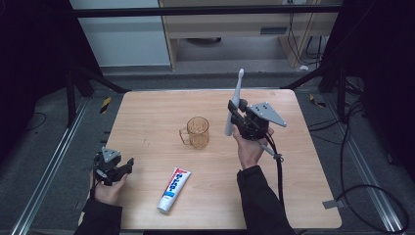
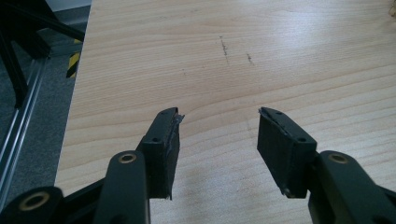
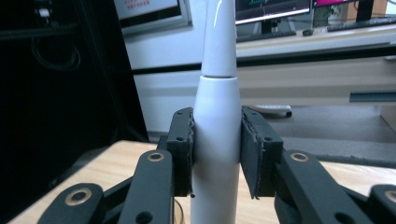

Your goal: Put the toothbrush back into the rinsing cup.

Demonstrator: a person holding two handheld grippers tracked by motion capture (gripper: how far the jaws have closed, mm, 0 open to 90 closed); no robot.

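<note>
Your right gripper (image 1: 234, 113) pinches the white toothbrush (image 1: 234, 102) between its fingers (image 3: 182, 149) (it stands almost upright, brush end up). The amber cup (image 1: 197, 132) sits just beside and below them. Your left gripper (image 1: 128, 165) rests low over the tabletop (image 1: 156, 112), fingers (image 2: 163, 144) spread, nothing between them.

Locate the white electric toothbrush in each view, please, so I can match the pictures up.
High view: the toothbrush stands nearly upright right of centre, held in the right gripper, beside the amber cup.
Left gripper view: not in it; bare wooden table lies ahead of the open jaws.
Right gripper view: centre, its body clamped between the jaws.
Shared landmark: the wooden tabletop.
</note>
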